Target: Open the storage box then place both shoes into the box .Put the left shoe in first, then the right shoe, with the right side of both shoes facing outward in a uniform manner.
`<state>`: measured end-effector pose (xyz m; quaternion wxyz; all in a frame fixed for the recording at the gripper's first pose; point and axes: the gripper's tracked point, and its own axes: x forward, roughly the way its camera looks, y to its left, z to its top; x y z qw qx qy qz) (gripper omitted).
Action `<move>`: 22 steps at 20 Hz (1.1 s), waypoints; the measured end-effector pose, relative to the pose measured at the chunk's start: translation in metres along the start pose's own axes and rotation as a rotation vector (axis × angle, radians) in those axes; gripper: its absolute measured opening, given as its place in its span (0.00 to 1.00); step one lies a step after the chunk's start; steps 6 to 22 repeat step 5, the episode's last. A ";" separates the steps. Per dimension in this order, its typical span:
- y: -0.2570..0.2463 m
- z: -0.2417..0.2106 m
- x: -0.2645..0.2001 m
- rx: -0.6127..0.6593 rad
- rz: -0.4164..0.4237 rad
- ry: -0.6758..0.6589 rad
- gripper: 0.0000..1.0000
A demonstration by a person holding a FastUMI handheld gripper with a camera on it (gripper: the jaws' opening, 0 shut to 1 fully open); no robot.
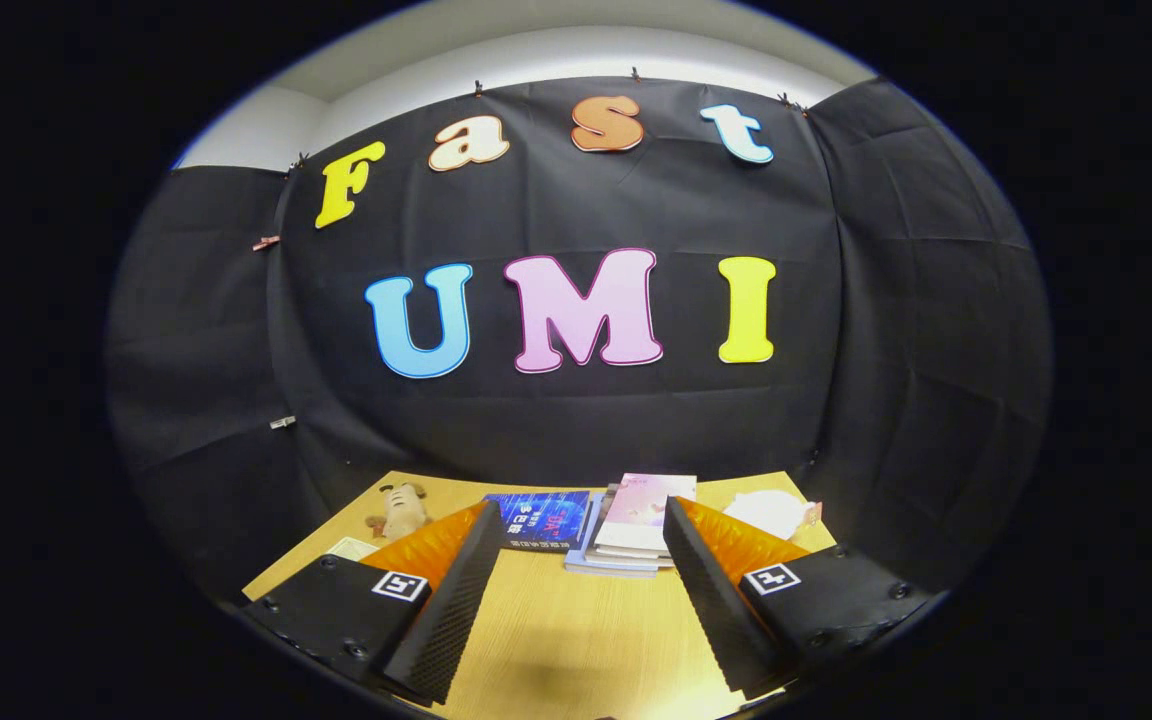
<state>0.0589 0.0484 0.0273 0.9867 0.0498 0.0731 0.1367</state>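
The gripper (576,560) is hovering over a light wooden bench (576,640) with its fingers (456,600) spread wide, gripping nothing; bare wood is lying between them and just ahead. Beyond the fingertips, toward the bench's far edge, a dark blue book (541,518) is lying flat beside a short stack of pale books with a pink cover on top (636,530). Past the left finger a small tan plush toy (399,510) is resting near the far left corner, and past the right finger a white rounded soft object (766,512) is sitting by the far right edge. The black cloth wall (576,420) is rising directly behind the bench. I cannot tell where the storage box and shoes are.
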 end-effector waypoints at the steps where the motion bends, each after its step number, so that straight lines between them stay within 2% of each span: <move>1: 0.003 0.000 0.000 0.004 0.005 0.000 0.98; 22: 0.010 0.002 -0.001 0.008 0.014 -0.008 0.98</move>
